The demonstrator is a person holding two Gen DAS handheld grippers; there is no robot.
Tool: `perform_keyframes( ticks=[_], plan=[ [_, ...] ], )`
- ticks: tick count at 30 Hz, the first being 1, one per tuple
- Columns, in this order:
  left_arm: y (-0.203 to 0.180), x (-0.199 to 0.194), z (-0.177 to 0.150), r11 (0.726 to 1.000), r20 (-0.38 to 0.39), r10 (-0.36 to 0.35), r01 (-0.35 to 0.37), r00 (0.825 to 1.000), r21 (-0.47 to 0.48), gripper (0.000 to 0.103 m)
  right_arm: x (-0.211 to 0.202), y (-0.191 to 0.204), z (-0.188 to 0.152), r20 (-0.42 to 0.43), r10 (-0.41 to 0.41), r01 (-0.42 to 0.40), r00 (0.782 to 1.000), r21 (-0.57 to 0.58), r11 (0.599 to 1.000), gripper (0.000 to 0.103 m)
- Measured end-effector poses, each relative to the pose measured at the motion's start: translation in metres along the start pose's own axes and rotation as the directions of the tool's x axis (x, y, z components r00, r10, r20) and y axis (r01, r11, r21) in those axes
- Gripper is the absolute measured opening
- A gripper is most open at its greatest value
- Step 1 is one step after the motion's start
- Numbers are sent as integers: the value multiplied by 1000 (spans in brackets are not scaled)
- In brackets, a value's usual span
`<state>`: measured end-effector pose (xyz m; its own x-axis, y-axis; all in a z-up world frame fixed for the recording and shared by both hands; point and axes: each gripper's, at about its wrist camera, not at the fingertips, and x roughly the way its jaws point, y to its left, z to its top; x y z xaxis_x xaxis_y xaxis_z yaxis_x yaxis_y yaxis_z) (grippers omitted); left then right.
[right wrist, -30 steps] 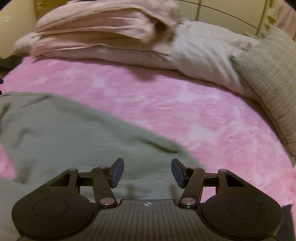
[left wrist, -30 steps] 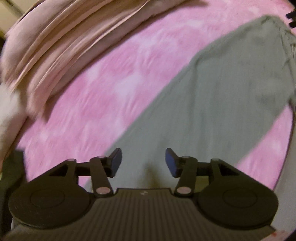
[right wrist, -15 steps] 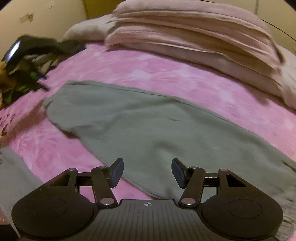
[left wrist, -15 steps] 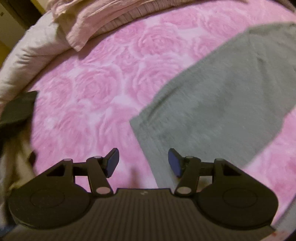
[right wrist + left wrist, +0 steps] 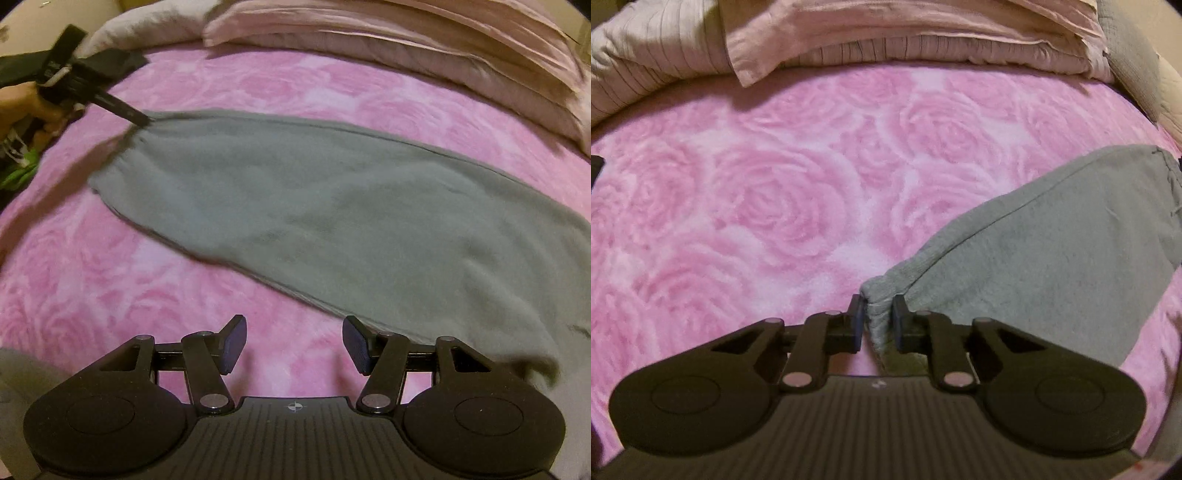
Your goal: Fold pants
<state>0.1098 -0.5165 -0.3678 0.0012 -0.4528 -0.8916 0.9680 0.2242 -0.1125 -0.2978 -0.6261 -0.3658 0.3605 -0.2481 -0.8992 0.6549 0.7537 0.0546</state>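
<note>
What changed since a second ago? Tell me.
The left tongs, open over the middle of the pants earlier, moved to the cuff and are closing on it, the fabric pinched between the pads. The right tongs swung from the far end to the pants' near edge. Unchanged: right tongs open and empty, pants flat on the pink blanket.

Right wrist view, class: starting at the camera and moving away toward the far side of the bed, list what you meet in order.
Right tongs, open over bare blanket → pink rose blanket → grey pants lying flat → pink pillows at the far edge.
</note>
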Motion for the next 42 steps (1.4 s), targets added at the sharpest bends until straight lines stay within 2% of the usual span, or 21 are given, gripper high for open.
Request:
perform_keyframes(
  ticks=[2, 4, 6, 9, 14, 18, 20, 22, 26, 30, 32, 33, 38, 40, 42],
  plan=[
    [-8, 0, 0, 998, 0, 25, -25, 1000, 49, 15, -6, -6, -7, -9, -36, 37, 999, 41, 998, 55],
    [-17, -7, -2, 993, 18, 76, -78, 997, 84, 20, -13, -17, -17, -16, -78, 79, 997, 92, 993, 55],
    [-23, -16, -7, 984, 36, 141, -144, 989, 103, 20, -24, -28, -27, -19, -115, 116, 993, 143, 983, 55],
    [-30, -37, -18, 973, 43, 192, -196, 980, 124, 21, -50, -46, -49, -27, -172, 174, 985, 224, 959, 55],
    [-71, -80, -47, 965, 39, 205, -208, 978, 156, 27, -99, -86, -99, -70, -278, 285, 958, 335, 898, 55],
    [-120, -107, -76, 965, 24, 209, -211, 978, 154, 37, -138, -132, -147, -106, -321, 334, 941, 441, 833, 55],
    [-148, -123, -94, 962, 21, 227, -227, 974, 150, 41, -154, -149, -165, -105, -329, 339, 939, 459, 821, 55],
    [-175, -139, -116, 956, 14, 254, -254, 967, 150, 48, -169, -167, -182, -91, -323, 328, 942, 458, 826, 55],
    [-224, -167, -161, 954, -42, 290, -286, 956, 87, 51, -185, -194, -205, -71, -279, 281, 958, 444, 851, 55],
    [-265, -193, -203, 943, -86, 333, -332, 939, 25, 54, -203, -205, -211, -30, -236, 229, 971, 384, 895, 55],
    [-284, -207, -220, 937, -113, 346, -348, 932, -4, 58, -214, -210, -212, -12, -221, 209, 975, 375, 903, 55],
    [-291, -214, -227, 934, -122, 353, -356, 928, -12, 63, -218, -211, -212, -9, -218, 206, 976, 372, 905, 55],
    [-325, -246, -263, 923, -185, 368, -382, 911, -45, 69, -241, -210, -216, -26, -207, 202, 978, 365, 909, 55],
    [-333, -255, -275, 920, -207, 362, -385, 909, -79, 71, -248, -205, -217, -52, -193, 199, 980, 355, 913, 58],
    [-341, -264, -285, 920, -226, 345, -376, 911, -112, 73, -258, -198, -217, -70, -178, 191, 981, 350, 917, 71]
  ],
)
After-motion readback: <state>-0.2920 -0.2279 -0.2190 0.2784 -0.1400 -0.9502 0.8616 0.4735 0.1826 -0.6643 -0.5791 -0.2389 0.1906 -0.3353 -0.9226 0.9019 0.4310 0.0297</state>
